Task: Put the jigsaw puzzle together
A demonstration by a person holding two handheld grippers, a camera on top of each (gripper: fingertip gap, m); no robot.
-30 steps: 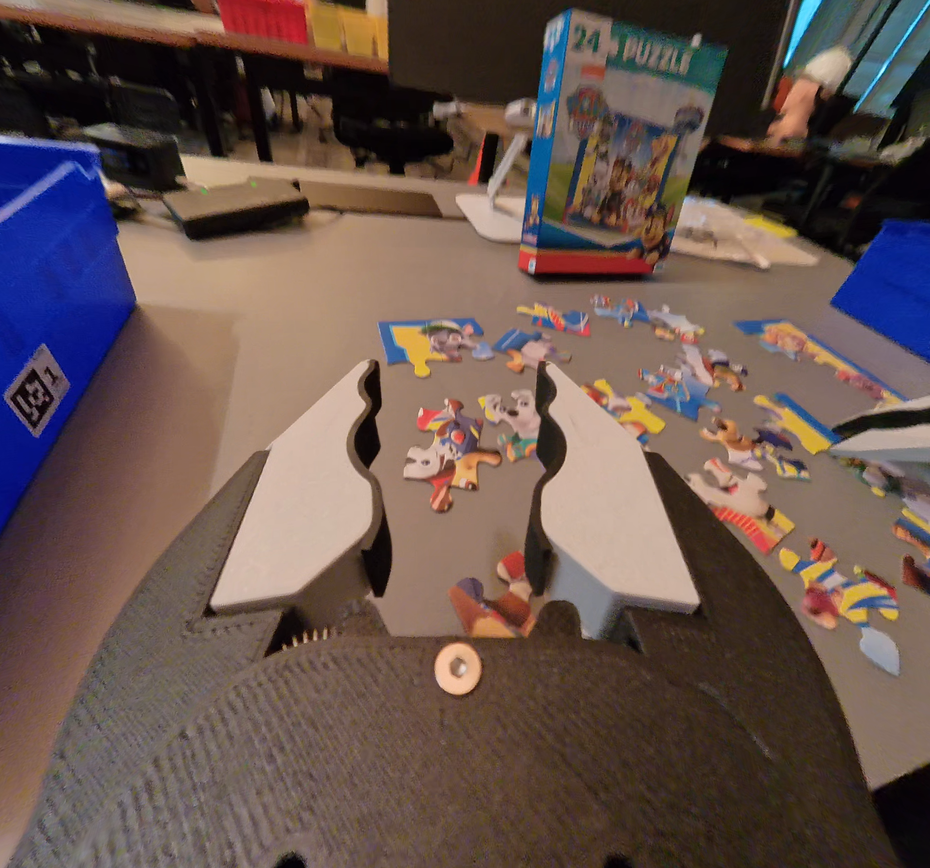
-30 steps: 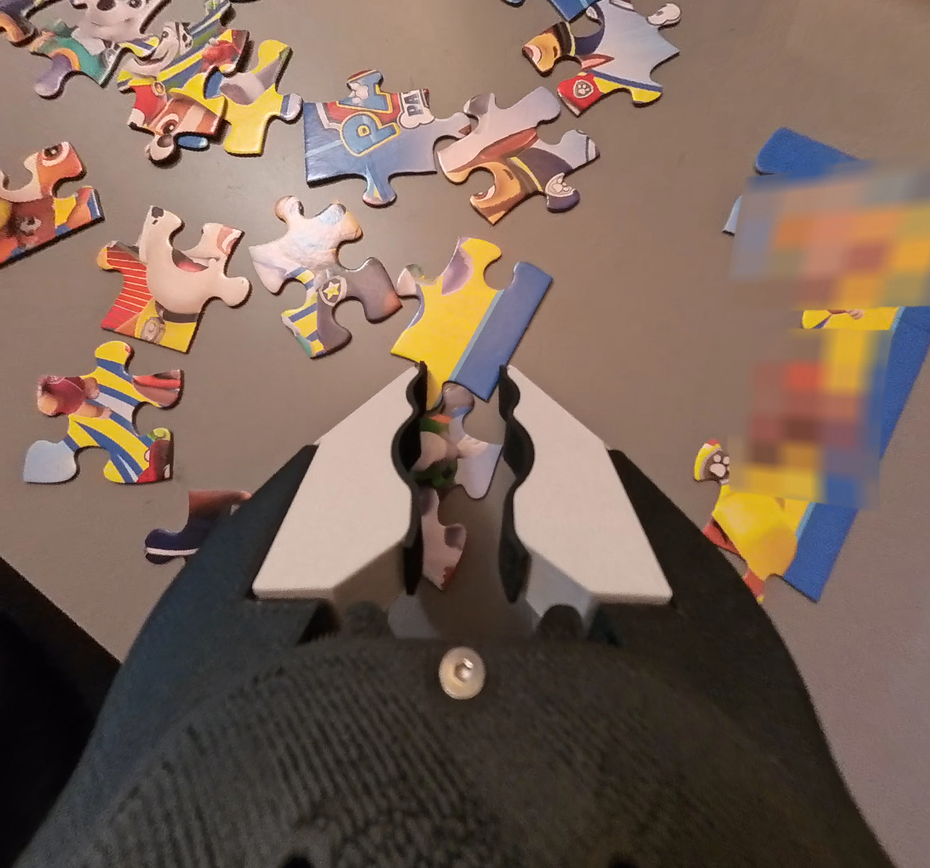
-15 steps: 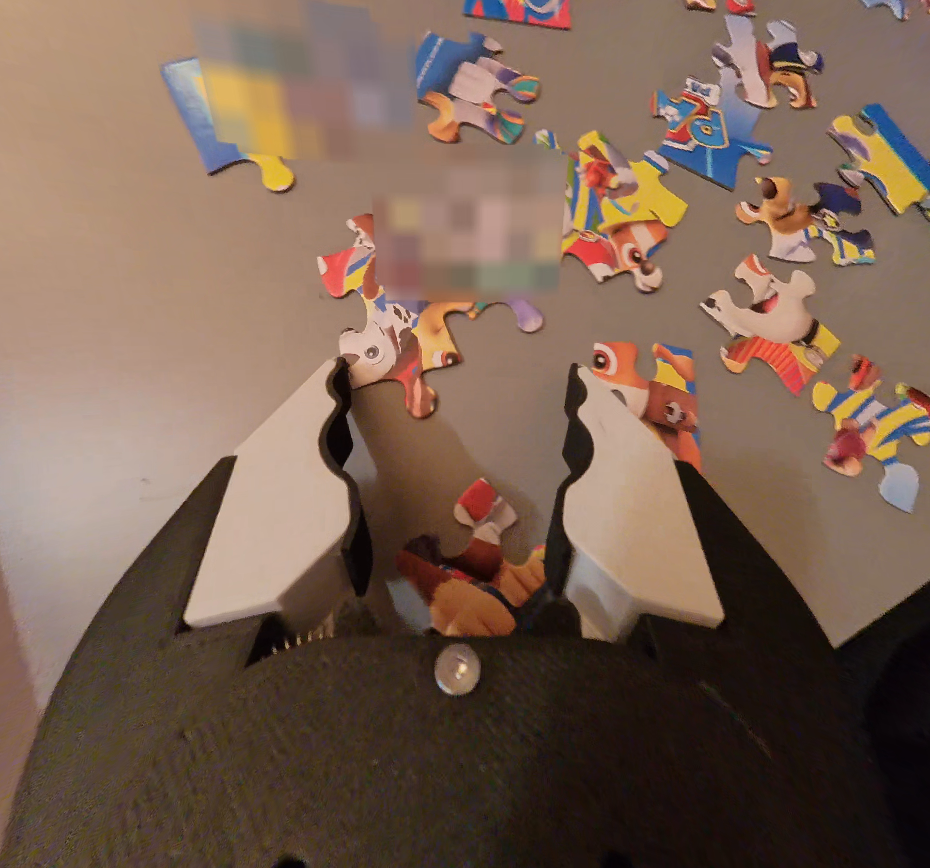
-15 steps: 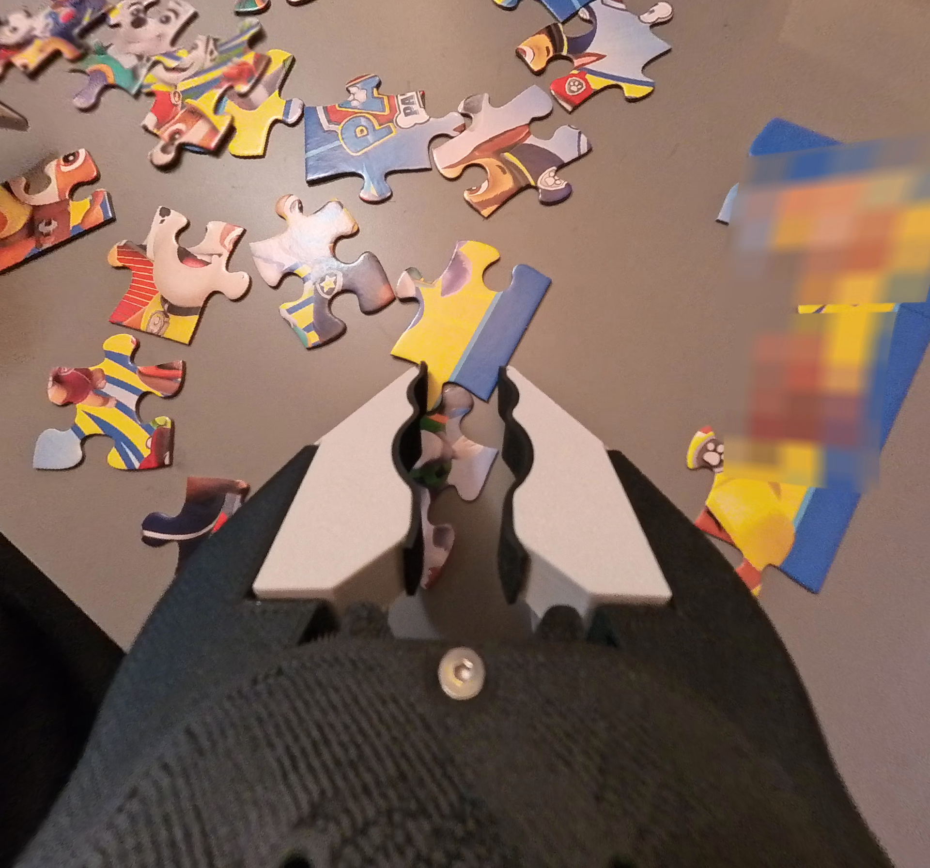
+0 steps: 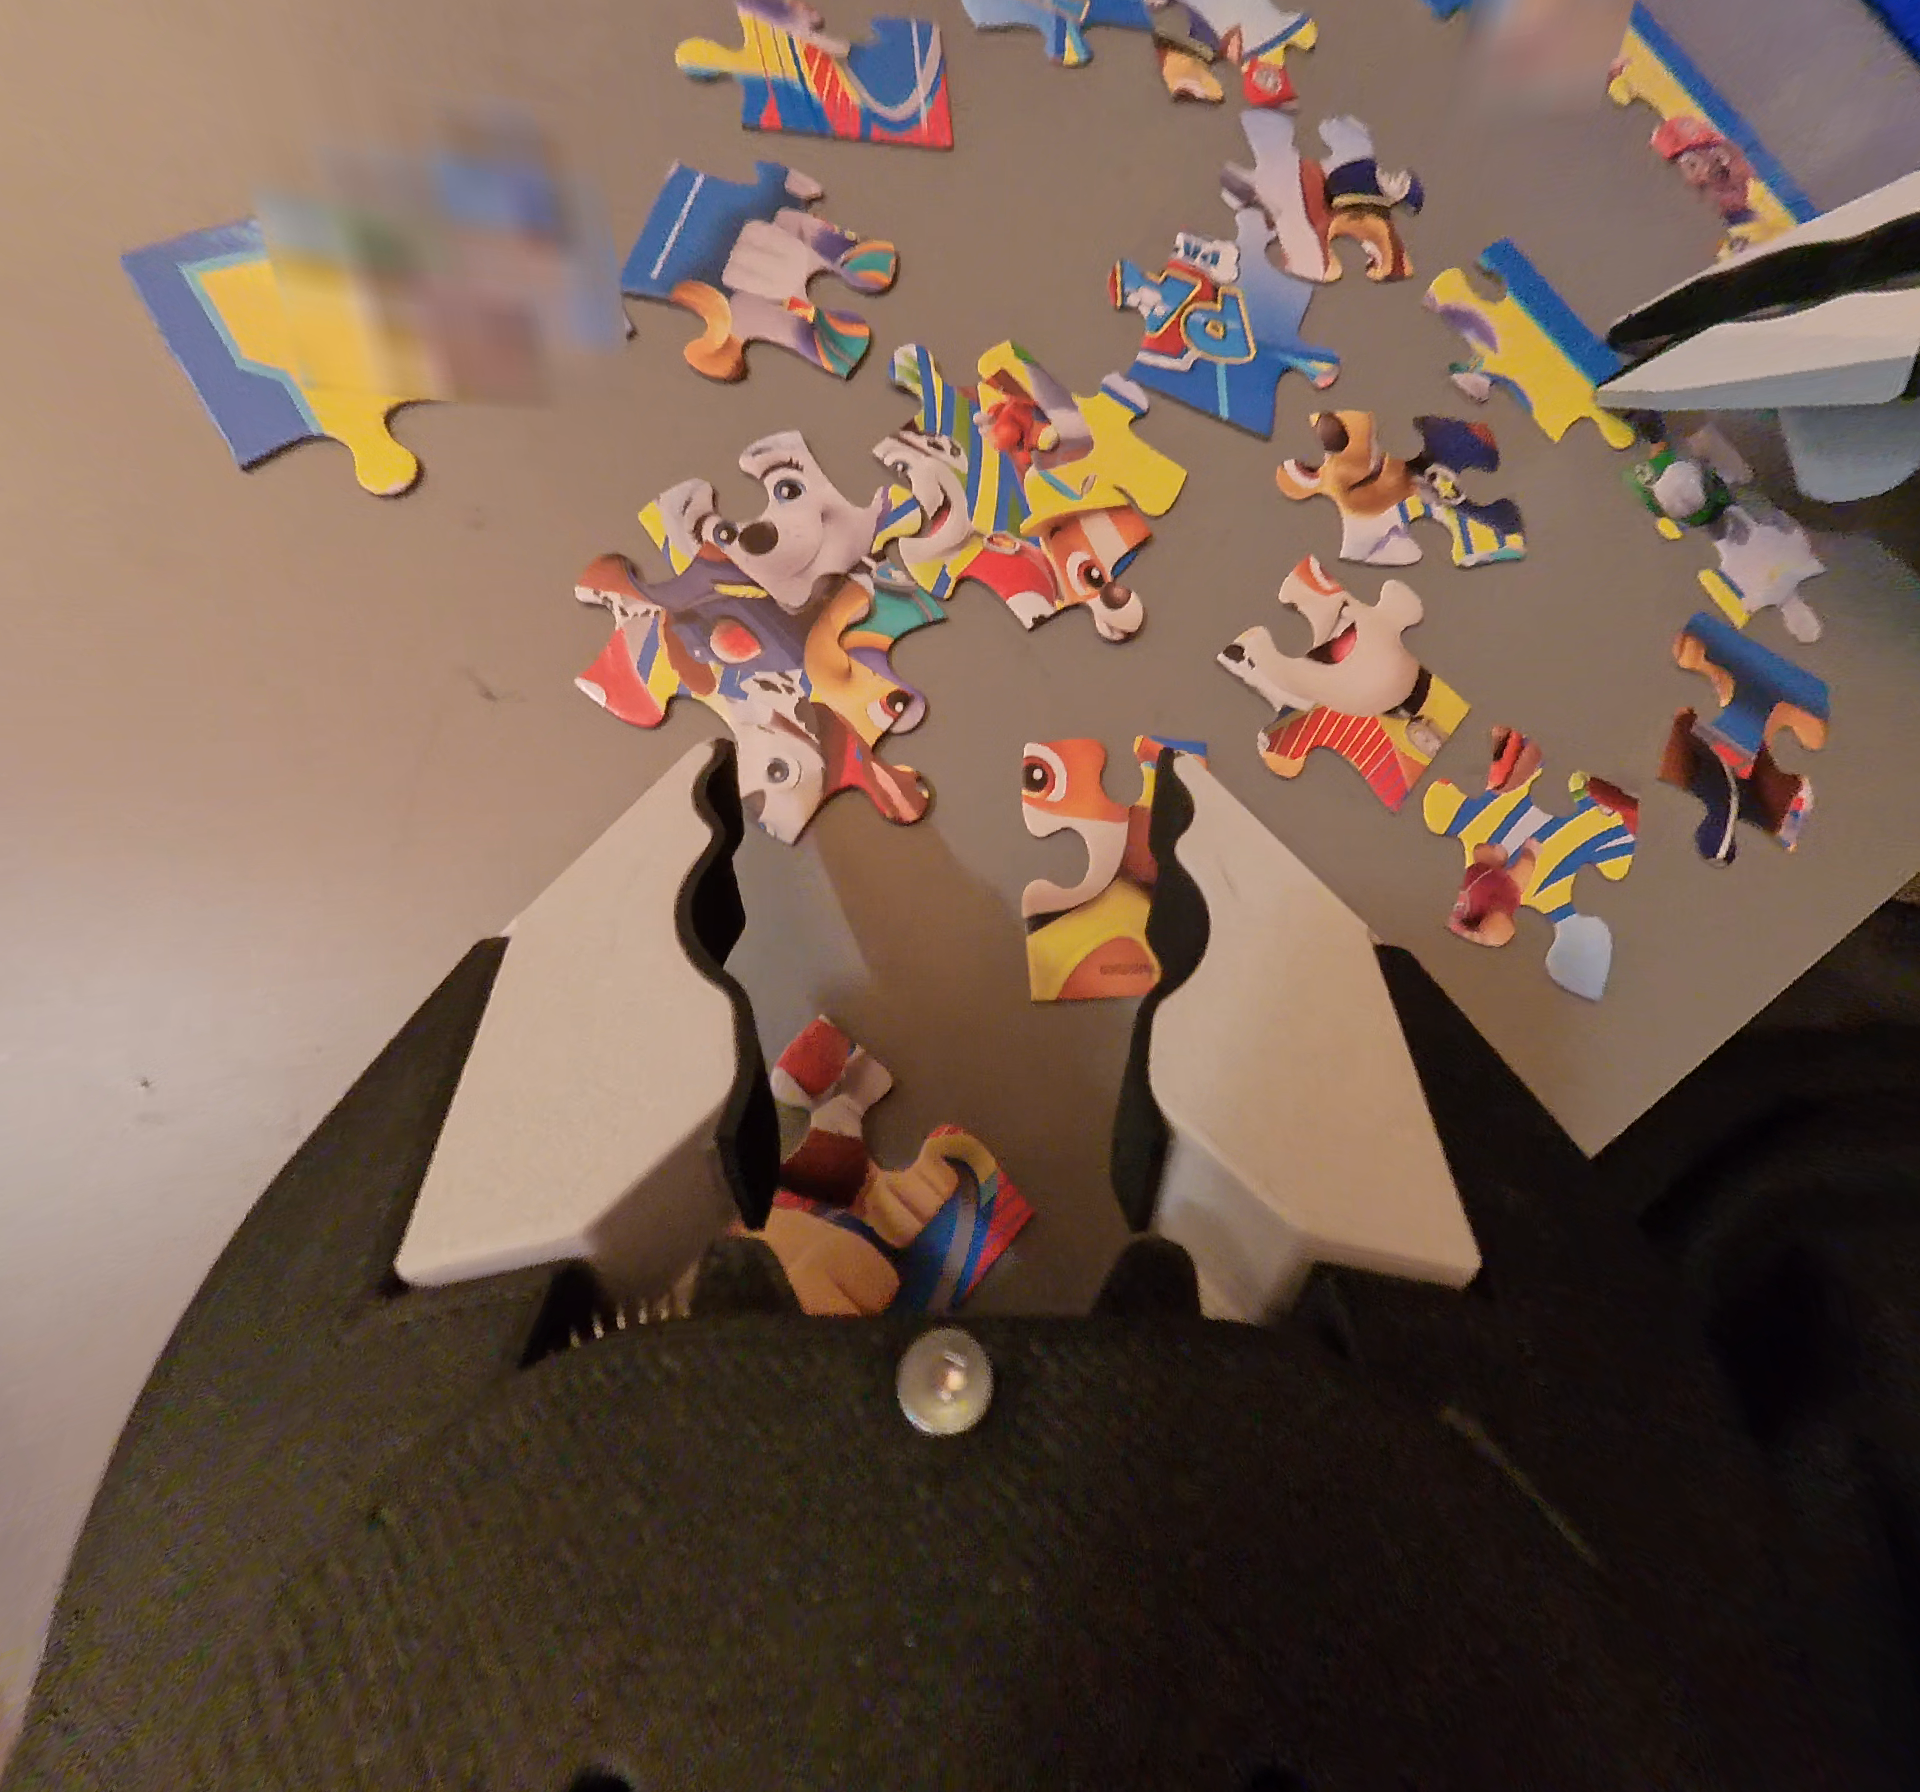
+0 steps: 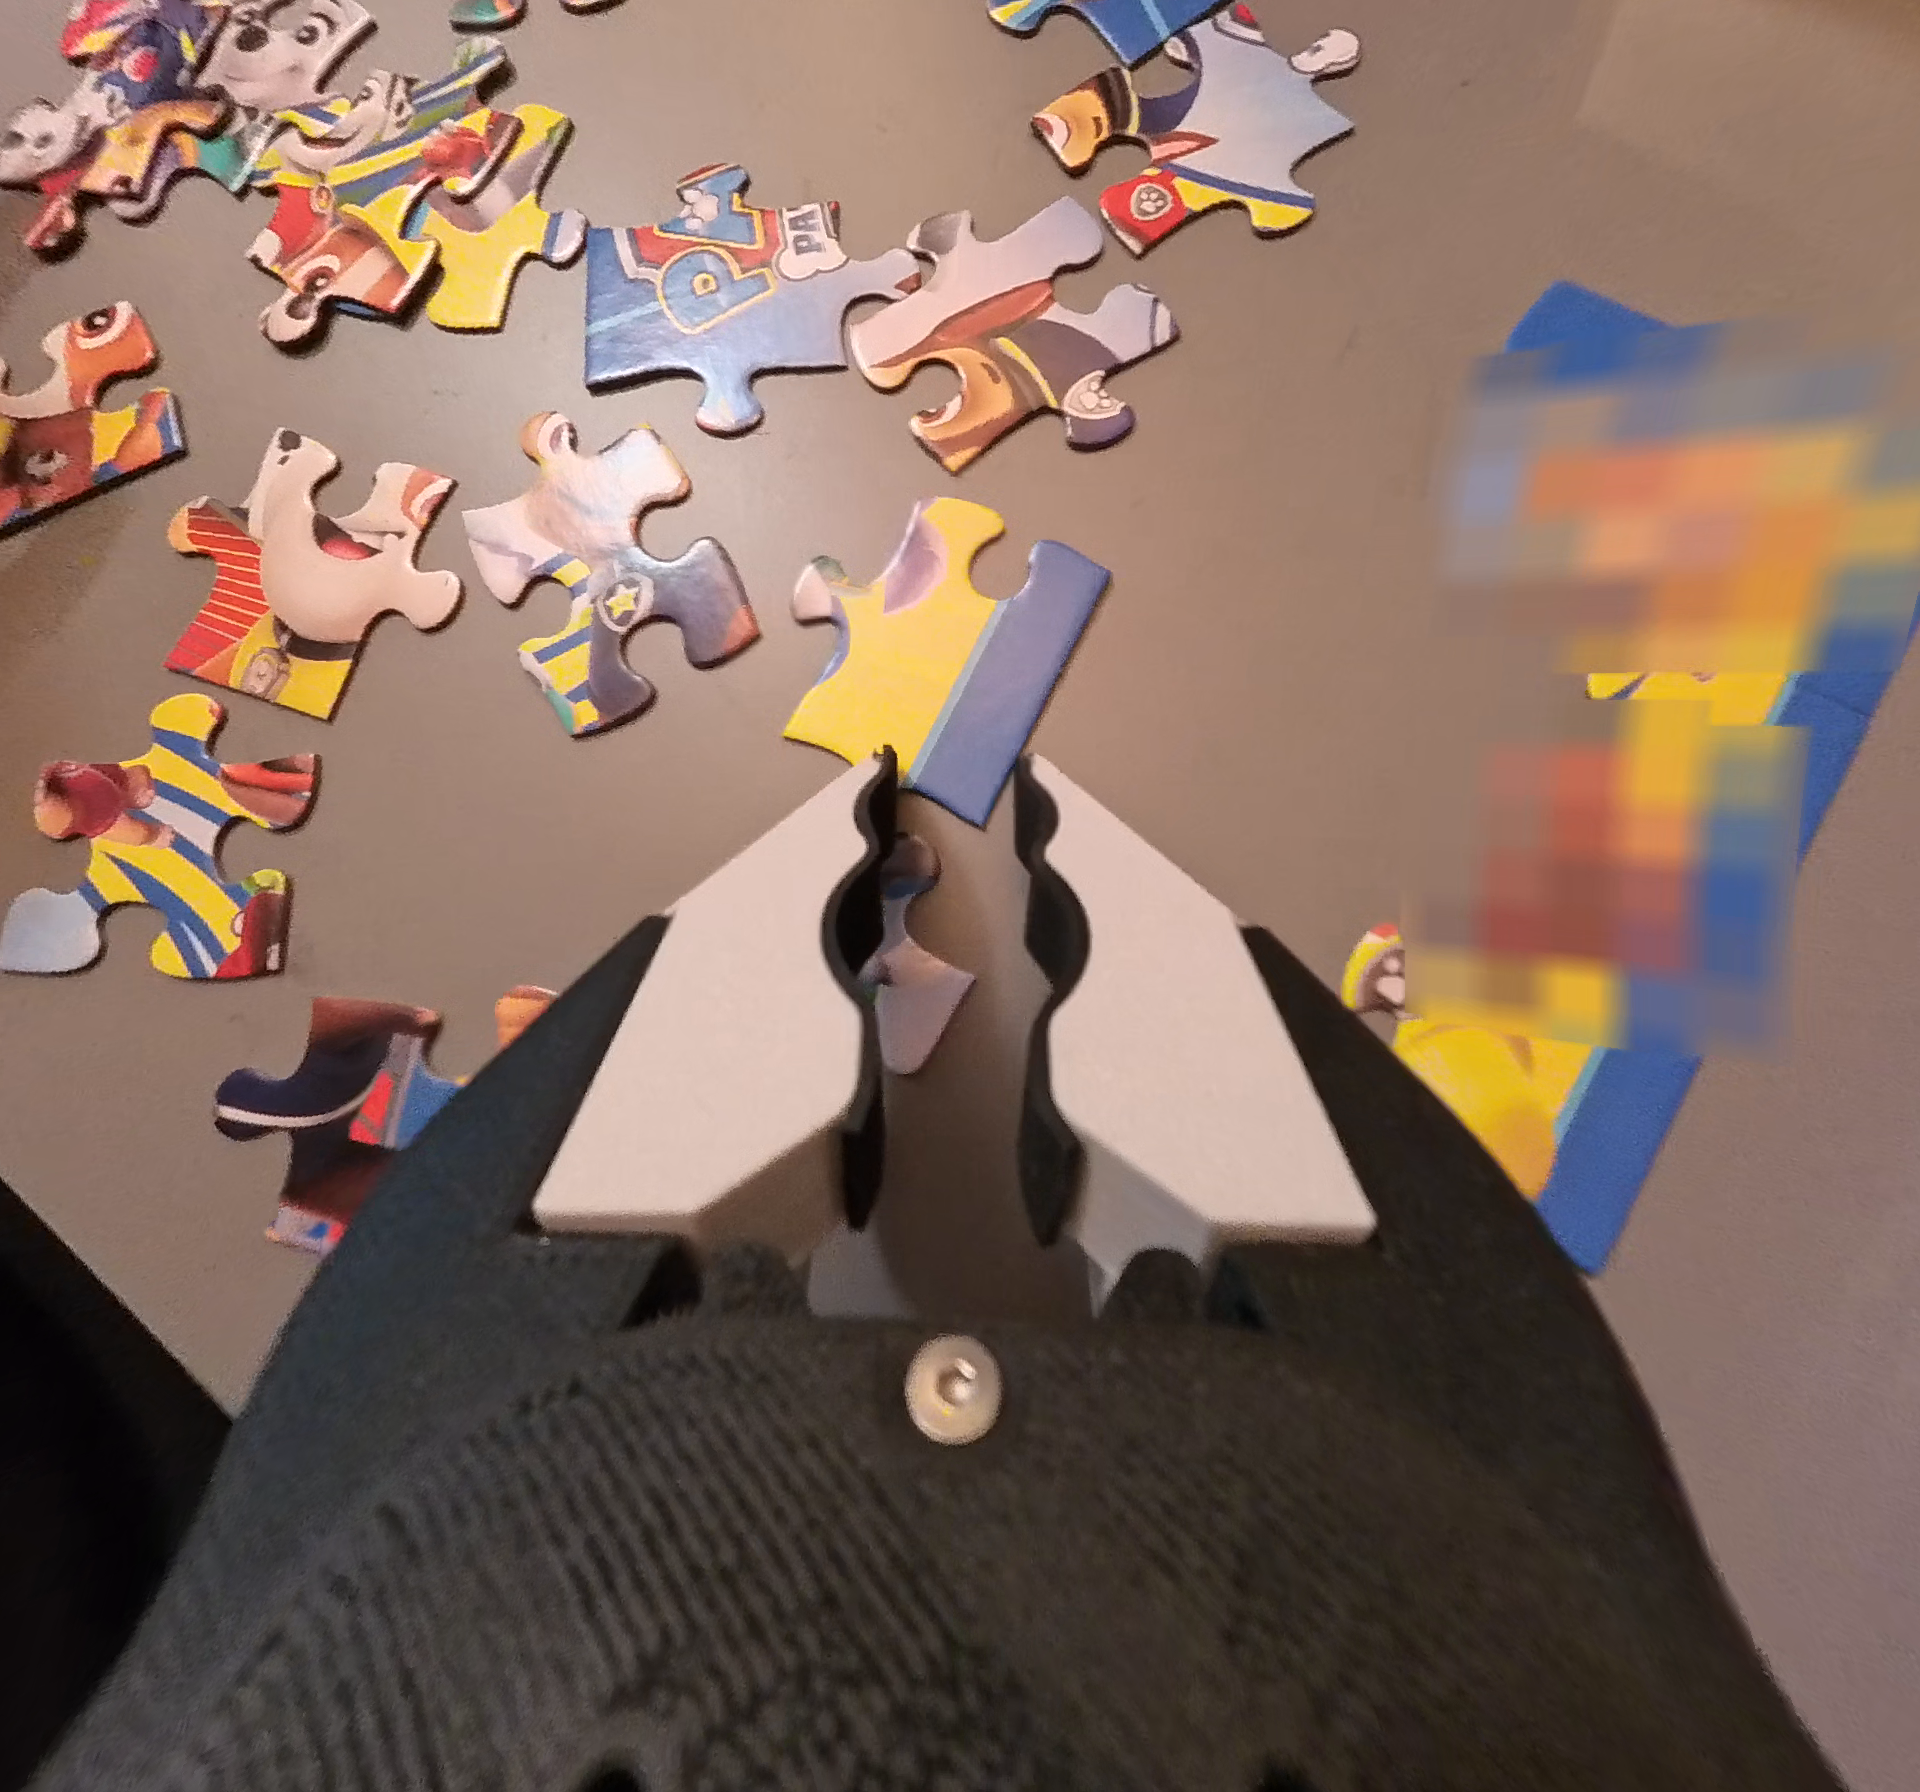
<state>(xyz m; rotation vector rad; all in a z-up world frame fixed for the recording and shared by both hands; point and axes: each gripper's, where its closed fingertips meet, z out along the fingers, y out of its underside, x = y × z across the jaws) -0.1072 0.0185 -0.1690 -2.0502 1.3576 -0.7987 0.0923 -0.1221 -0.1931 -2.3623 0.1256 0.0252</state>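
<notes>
The left gripper gapes wide over the grey table, an orange-faced puzzle piece at its right fingertip, around three o'clock. The right gripper stands narrowly parted with nothing clamped; a yellow-and-blue edge piece lies at twelve o'clock.

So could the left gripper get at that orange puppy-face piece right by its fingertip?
Probably yes. The left gripper is open wide, and the orange puppy-face piece lies flat, apart from its neighbours, partly behind the right finger.
</notes>
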